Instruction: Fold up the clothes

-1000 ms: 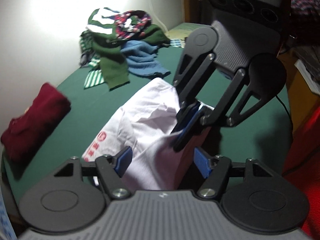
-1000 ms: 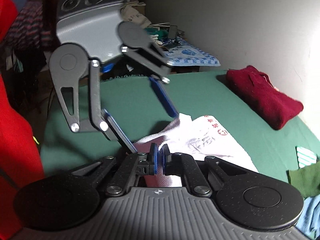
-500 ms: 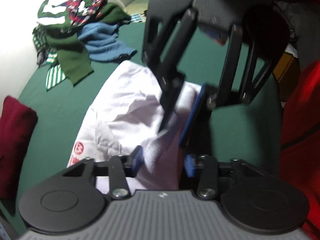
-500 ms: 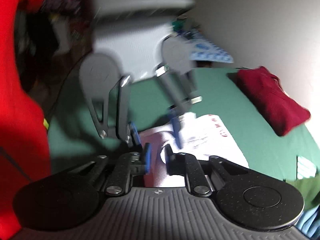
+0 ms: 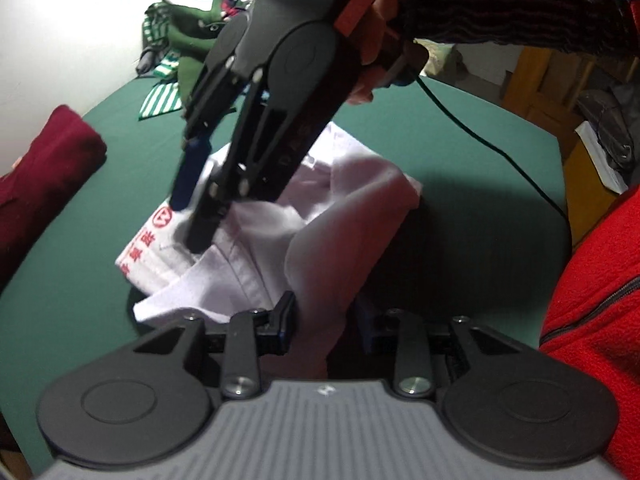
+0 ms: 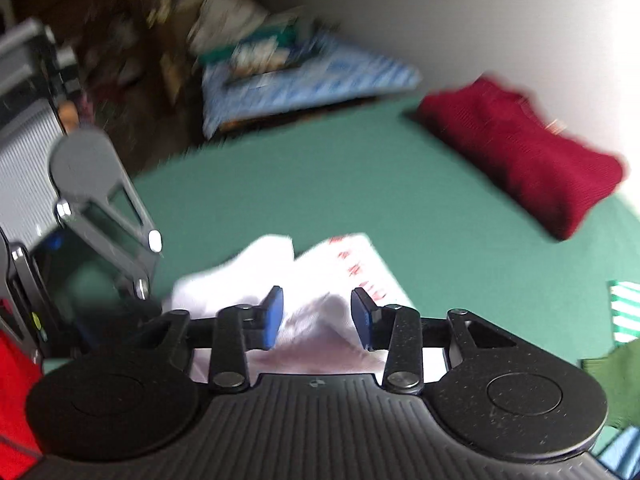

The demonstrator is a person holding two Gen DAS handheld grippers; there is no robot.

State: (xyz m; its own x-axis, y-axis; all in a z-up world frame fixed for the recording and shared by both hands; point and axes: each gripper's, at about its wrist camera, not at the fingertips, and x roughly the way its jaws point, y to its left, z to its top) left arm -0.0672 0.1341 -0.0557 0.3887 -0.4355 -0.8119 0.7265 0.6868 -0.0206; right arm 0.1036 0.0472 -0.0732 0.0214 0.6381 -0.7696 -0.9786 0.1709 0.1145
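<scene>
Your left gripper (image 5: 326, 322) has a raised fold of the white shirt (image 5: 340, 216) running up between its pads. The left pad (image 5: 286, 314) touches the cloth, but the right pad (image 5: 366, 326) sits in shadow behind the fold, so you cannot tell whether the jaws actually pinch it. The gripper points steeply down at the green table (image 5: 460, 136).

Your right gripper (image 6: 316, 314) has its jaws opening. Shirt cloth (image 6: 320, 300) lies in the gap between its blue pads (image 6: 272, 318), and they stand clear of it. In the left wrist view this same gripper (image 5: 188, 216) reaches down from the top of the frame onto the shirt, its fingertips just beside the red printed lettering (image 5: 152, 236). The hand (image 5: 368, 60) holding it is mostly hidden behind the gripper body, under a dark striped sleeve (image 5: 500, 4). A dark cable (image 5: 492, 148) trails from it across the table.

The right wrist view is smeared with motion blur. The clutter beyond the table edge is unreadable there, and only a part of the left gripper's linkage (image 6: 100, 200) shows at the left edge.

The shirt lies crumpled near the table's middle. A folded dark red garment (image 5: 44, 176) rests well apart to the left, cut off by the frame. A heap of green, striped and plaid clothes (image 5: 192, 32) lies at the far end, partly hidden behind the right gripper. Your red jacket (image 5: 592, 320) fills the right edge.
</scene>
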